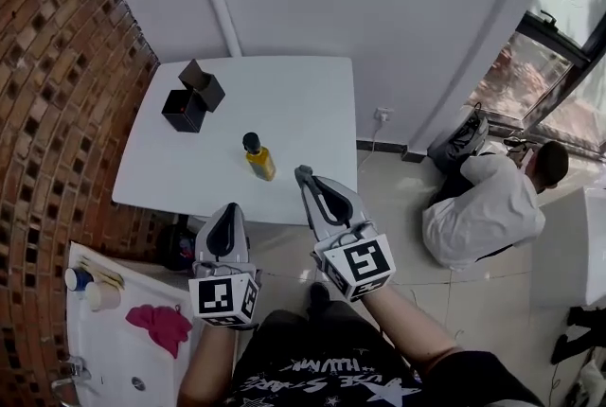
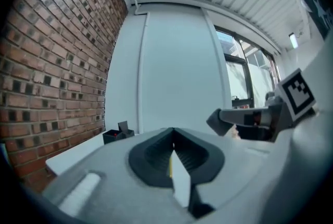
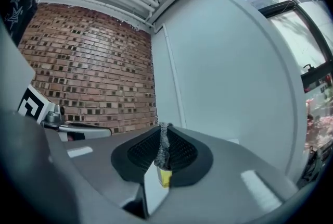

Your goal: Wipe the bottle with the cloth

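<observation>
— Jaws on the right gripper (image 3: 163, 137): how do they stand?

— Closed together, pinching a thin strip of grey woven cloth (image 3: 163, 151). It runs up the seam between the two black ribbed pads, and a short end shows above the tips.

— And the left gripper (image 2: 173, 139)?

— Its jaws are pressed fully together with nothing between them. Only a narrow slit remains, and a sliver of yellow shows through it.

— Where is the bottle?

— The yellow bottle with the black cap (image 1: 258, 159) stands upright on the white square table (image 1: 284, 102). It is near the table's front edge, about midway along it. The head view shows it ahead of both grippers, a little left of the right gripper's tip and apart from it. Neither gripper touches it.

— How are the grippers placed against the table?

— Both point towards it. The right one reaches just over the front edge, and the left one's tip is about at that edge.

— What else is on the table?

— Two open black boxes (image 1: 185, 110) sit close together at the far left corner, well apart from the bottle.

— And further out?

— A red brick wall (image 1: 57, 93) runs along the left. Below the table's left corner is a white counter (image 1: 104, 358) with a crumpled pink rag (image 1: 161, 325) lying on it. To the right, a person in a white top (image 1: 483, 211) sits on the tiled floor near the window.
</observation>
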Tool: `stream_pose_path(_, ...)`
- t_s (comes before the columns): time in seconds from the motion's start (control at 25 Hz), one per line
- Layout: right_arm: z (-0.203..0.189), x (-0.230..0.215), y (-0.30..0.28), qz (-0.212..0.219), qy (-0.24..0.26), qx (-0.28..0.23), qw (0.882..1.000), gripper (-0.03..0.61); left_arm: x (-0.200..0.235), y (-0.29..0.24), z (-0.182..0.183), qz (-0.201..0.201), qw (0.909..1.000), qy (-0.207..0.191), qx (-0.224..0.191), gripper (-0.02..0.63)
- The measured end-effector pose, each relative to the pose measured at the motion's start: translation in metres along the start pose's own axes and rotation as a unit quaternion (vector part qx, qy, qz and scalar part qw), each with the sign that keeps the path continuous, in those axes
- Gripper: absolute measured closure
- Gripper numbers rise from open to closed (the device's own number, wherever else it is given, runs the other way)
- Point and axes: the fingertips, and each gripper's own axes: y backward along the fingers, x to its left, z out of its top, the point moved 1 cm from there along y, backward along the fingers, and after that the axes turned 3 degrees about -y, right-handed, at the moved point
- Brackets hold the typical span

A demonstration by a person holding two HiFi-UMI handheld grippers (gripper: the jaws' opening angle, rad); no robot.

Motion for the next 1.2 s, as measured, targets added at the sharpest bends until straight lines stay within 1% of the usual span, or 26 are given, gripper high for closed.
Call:
stream_pose_path(0.12,-0.002,-0.009,-0.008,-0.01,0.009,0.006,1.0,0.537,-0.001,-0.014,-0.008,-0.011,0.9999,-0.01,0.008,0.609)
stream_pose_path(0.24,-0.004,-0.003,-0.017,-0.007,0.013,0.006,1.0,0.537,-0.001,-0.026,-0.016,-0.031,0.9992,-0.023,0.012,0.603)
stream_pose_path(0.36,0.001,0.005,-0.026,-0.006,0.028,0.007,1.0,0.537,0.008,-0.037,-0.023,-0.031,0.999,-0.029,0.014,0.5)
stream_pose_path(0.4,0.003,0.007,-0.029,-0.007,0.031,0.009,0.999,0.537,0.012,-0.039,-0.025,-0.033,0.9989,-0.032,0.013,0.497)
stream_pose_path(0.52,0.008,0.009,-0.041,-0.014,0.037,0.007,0.999,0.537,0.017,-0.045,-0.026,-0.048,0.9981,-0.037,0.006,0.502)
stream_pose_path(0.68,0.011,0.012,-0.057,-0.022,0.049,-0.002,0.999,0.537,0.026,-0.05,-0.021,-0.051,0.9982,-0.029,-0.011,0.609)
stream_pose_path(0.8,0.005,0.018,-0.07,-0.016,0.062,0.009,0.998,0.537,0.034,-0.05,-0.021,-0.057,0.9981,-0.018,-0.017,0.609)
stream_pose_path(0.96,-0.002,0.022,-0.094,-0.008,0.089,0.022,0.996,0.537,0.044,-0.051,-0.024,-0.065,0.9977,-0.012,-0.013,0.609)
stream_pose_path(1.08,-0.012,0.021,-0.114,-0.003,0.103,0.05,0.993,0.537,0.052,-0.054,-0.026,-0.071,0.9974,-0.012,-0.011,0.609)
stream_pose_path(1.2,-0.018,0.021,-0.13,0.005,0.103,0.077,0.992,0.537,0.056,-0.056,-0.025,-0.08,0.9968,-0.003,-0.003,0.609)
